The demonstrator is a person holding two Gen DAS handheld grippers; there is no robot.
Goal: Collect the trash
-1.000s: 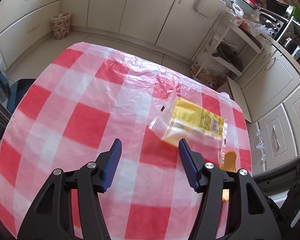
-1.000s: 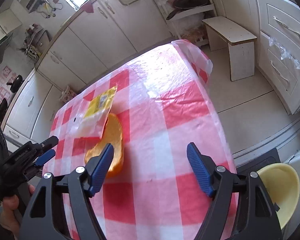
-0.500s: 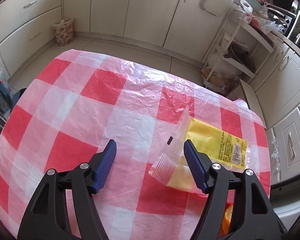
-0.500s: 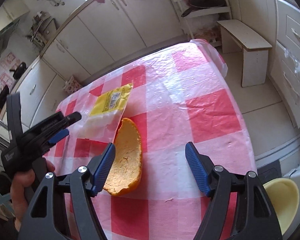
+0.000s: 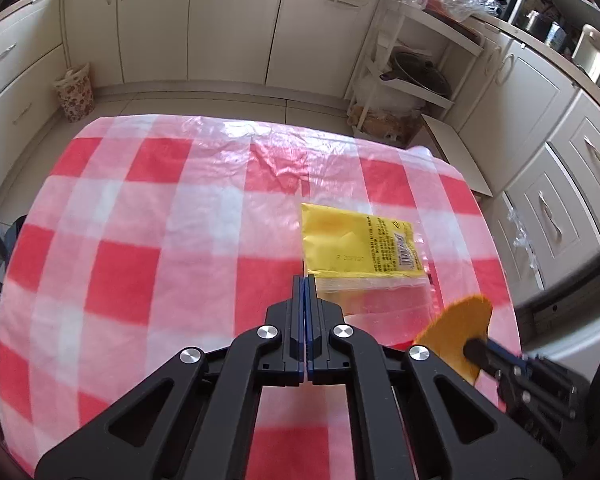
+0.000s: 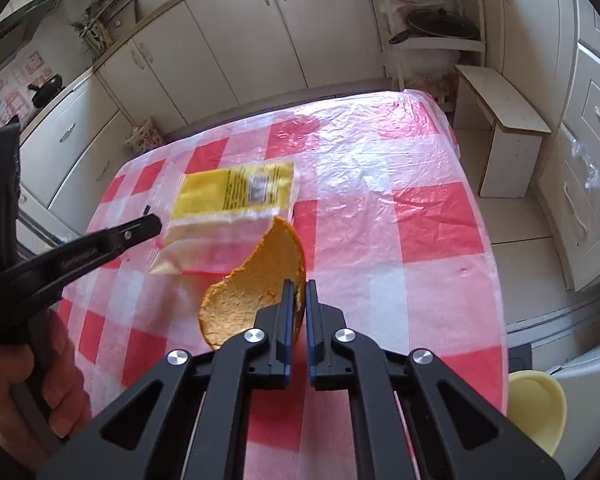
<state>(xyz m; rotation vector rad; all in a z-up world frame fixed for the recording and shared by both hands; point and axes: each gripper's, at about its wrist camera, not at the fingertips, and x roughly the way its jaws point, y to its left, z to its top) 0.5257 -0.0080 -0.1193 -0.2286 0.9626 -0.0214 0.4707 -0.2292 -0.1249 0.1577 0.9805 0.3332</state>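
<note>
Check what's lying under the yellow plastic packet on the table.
Through the clear end of the yellow plastic packet, only the red-and-white checked plastic tablecloth shows. Whatever lies beneath its opaque yellow part is covered.

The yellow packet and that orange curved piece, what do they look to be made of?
Yellow packet: thin plastic film, probably; glossy, partly see-through at one end, with printed text and a barcode.
Orange curved piece: looks like citrus peel; matte, pitted and grainy, curled like a shell. The right gripper pinches its edge.
</note>
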